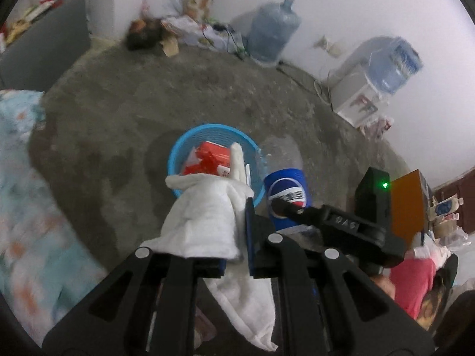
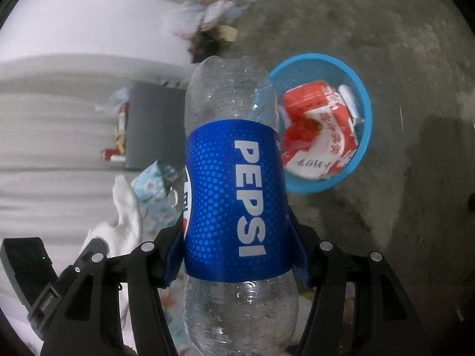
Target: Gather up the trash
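Observation:
A blue mesh basket [image 1: 178, 154] stands on the concrete floor and holds a crumpled red-and-white carton [image 1: 212, 157]. My left gripper [image 1: 234, 237] is shut on a white crumpled cloth [image 1: 204, 216], which hangs over the basket's near rim. To its right, one of the right gripper's fingers [image 1: 294, 209] presses on a Pepsi bottle [image 1: 286, 190]. In the right wrist view my right gripper [image 2: 236, 228] is shut on the empty clear Pepsi bottle [image 2: 234, 195] at its blue label. The basket [image 2: 365, 112] and carton [image 2: 314, 130] lie just beyond and to the right. The cloth [image 2: 124, 216] shows at the left.
A water jug [image 1: 273, 29] and a water dispenser [image 1: 368, 89] stand by the far wall, with cables and clutter [image 1: 166, 32] beside them. Floral bedding [image 1: 26, 195] fills the left side. A grey cabinet [image 1: 44, 44] stands at the far left. A person's red garment [image 1: 412, 281] is at the lower right.

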Demonstrator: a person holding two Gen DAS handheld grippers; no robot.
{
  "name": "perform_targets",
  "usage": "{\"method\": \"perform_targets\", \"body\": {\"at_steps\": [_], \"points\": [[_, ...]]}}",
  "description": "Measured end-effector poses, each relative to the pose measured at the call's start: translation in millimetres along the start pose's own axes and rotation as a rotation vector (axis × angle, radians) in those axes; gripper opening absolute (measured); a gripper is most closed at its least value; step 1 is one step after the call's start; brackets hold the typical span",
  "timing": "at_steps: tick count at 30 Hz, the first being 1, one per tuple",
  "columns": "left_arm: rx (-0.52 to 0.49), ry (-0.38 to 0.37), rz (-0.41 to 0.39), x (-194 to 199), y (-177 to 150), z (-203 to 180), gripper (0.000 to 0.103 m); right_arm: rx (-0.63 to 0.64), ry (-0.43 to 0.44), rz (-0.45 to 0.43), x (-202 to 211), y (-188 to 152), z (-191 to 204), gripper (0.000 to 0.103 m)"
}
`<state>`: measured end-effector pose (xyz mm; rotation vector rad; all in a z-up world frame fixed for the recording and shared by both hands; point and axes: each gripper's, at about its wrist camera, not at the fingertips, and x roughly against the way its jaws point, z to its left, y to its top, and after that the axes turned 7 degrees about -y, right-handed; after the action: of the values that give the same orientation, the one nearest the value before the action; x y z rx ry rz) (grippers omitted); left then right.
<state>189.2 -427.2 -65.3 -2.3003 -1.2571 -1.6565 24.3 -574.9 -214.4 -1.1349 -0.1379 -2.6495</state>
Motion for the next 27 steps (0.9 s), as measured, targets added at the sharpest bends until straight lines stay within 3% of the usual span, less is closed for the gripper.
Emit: {"method": "perform_targets", "body": {"at_steps": [2,4,5,6,9,12,17,22,27], "points": [[-0.004,-0.008,0.030,-32,19,-2,0.011,-0.034,-0.004,0.008,-18,18,-10,0.060],[-0.016,-0.032,0.067,-62,35,-2,0.043,-0.075,0.048,0.030,-43,42,-22,0.065],[-0.020,-0.028,0.083,-77,41,-2,0.070,-0.099,0.067,0.045,-54,50,-27,0.070],[-0.021,-0.012,0.083,-86,43,2,0.073,-0.158,0.053,0.042,-71,62,-41,0.080],[-0.005,0.113,0.091,-107,45,15,0.073,-0.254,-0.049,0.034,-99,76,-74,0.081],[0.031,0.093,0.072,-96,39,23,0.073,-0.323,-0.024,0.013,-102,62,-90,0.081],[-0.034,0.093,-0.017,-39,26,17,0.077,-0.227,-0.052,-0.055,-77,35,-77,0.081],[-0.036,0.075,-0.106,15,11,1,0.078,-0.124,-0.095,-0.104,-44,20,-51,0.081],[-0.037,0.057,-0.207,81,-21,-15,0.083,0.046,-0.167,-0.183,-8,-2,2,0.081]]}}
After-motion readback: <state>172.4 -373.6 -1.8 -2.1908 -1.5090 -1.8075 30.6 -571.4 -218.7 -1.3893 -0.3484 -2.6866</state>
